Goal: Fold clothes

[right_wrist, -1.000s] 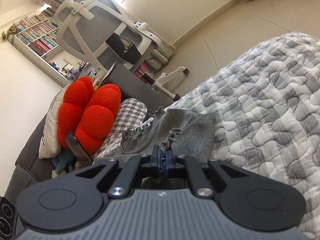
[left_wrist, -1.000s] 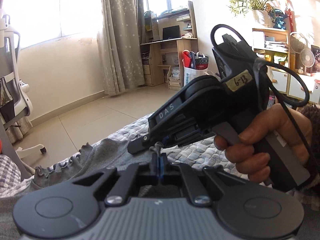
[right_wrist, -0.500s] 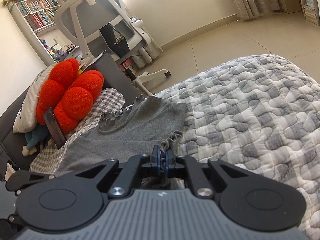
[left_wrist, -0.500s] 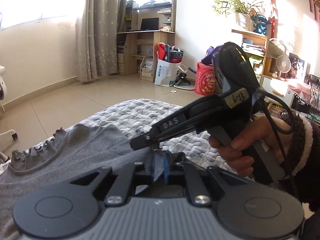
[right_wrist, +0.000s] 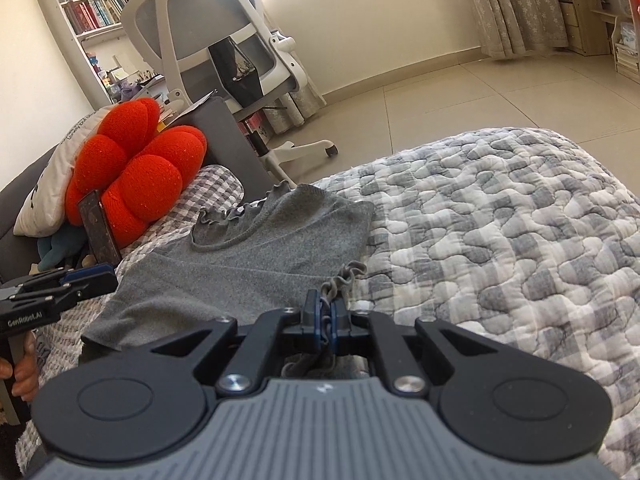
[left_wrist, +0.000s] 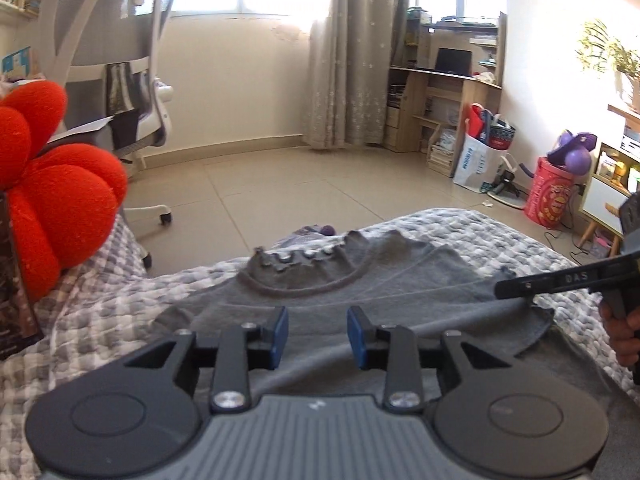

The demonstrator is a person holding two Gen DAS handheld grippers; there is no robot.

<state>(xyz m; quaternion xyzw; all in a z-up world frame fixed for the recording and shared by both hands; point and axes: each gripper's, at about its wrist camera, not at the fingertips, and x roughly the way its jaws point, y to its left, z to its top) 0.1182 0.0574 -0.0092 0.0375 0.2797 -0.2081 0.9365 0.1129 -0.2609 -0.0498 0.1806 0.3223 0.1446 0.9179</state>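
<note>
The left gripper (left_wrist: 317, 337) had just let go and stood open over the grey ruffled top (right_wrist: 256, 256), while the right gripper (right_wrist: 326, 314) still pinched its frilled cuff (right_wrist: 347, 274), suggesting that sleeve's fold remained unfinished.

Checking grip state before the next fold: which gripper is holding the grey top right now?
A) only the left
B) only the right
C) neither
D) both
B: the right gripper has its fingers shut on a ruffled edge of the grey top, while the left gripper is open above the fabric.
</note>
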